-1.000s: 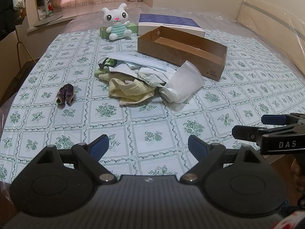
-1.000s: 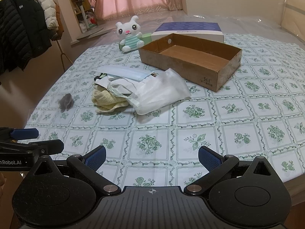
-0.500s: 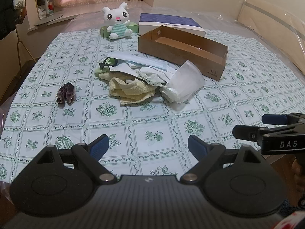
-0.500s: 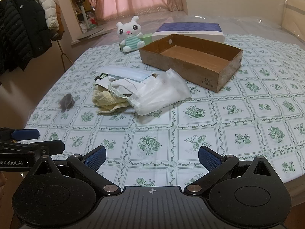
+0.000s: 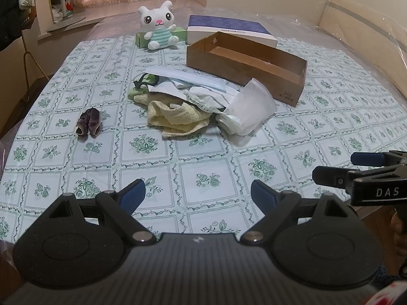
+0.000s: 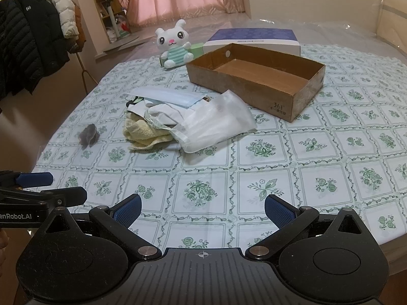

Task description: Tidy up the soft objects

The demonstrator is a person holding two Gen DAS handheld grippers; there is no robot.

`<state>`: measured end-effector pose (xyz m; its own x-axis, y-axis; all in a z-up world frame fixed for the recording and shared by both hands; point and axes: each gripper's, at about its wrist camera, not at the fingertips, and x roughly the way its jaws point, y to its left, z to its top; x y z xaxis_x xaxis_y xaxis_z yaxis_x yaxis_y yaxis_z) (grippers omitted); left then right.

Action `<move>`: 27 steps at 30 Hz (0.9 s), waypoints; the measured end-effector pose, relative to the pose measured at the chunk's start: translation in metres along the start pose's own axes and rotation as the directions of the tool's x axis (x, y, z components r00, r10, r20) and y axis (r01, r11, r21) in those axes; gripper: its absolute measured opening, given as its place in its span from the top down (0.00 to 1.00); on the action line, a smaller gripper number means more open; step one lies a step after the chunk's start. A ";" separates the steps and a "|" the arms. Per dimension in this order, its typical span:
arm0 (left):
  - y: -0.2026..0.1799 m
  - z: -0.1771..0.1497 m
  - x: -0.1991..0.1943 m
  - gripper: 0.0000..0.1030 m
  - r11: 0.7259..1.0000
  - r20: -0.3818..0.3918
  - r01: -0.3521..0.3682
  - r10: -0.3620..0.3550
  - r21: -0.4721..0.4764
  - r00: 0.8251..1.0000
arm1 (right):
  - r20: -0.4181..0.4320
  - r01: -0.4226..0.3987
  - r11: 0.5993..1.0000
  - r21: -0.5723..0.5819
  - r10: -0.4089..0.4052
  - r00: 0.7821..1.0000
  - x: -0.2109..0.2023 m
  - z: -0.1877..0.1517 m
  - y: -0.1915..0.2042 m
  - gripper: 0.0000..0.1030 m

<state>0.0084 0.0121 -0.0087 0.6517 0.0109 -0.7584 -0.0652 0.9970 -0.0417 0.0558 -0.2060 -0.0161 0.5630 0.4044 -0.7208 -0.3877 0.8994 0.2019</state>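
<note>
1. Green-flowered, checked tablecloth covers the surface (image 5: pixel 208 150); pink curtains hang at the far window.
2. At its middle lies the heap of soft things (image 5: pixel 201 99): a pale yellow terry towel (image 5: pixel 175 118), white cloths, a light blue face mask (image 6: pixel 168 96) and a translucent white mesh pouch (image 6: pixel 218 122), all overlapping.
3. Left of it, apart, sits a small dark purple pair of socks (image 5: pixel 89 125).
4. Just behind the heap stands the open brown cardboard box (image 6: pixel 257 81); nothing shows inside it. A white plush bunny in a striped green shirt (image 5: pixel 159 26) sits further back.
5. Little has changed over the last second: both views creep slightly closer and nothing is touched. Judging by this, sorting has barely begun.
6. The left tool (image 5: pixel 198 194) and right tool (image 6: pixel 202 209) hover near the front edge, fingers apart, holding nothing.
</note>
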 end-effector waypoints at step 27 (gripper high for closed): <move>0.028 0.009 0.023 0.14 0.997 -0.042 -0.043 0.040 -0.057 0.998 | 0.002 -0.026 0.999 0.021 0.026 1.000 0.033 0.014 -0.007 0.00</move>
<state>0.0283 0.0411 -0.0214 0.6160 0.0476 -0.7863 -0.1354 0.9897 -0.0461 0.0871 -0.1962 -0.0326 0.5542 0.4279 -0.7140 -0.3868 0.8919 0.2343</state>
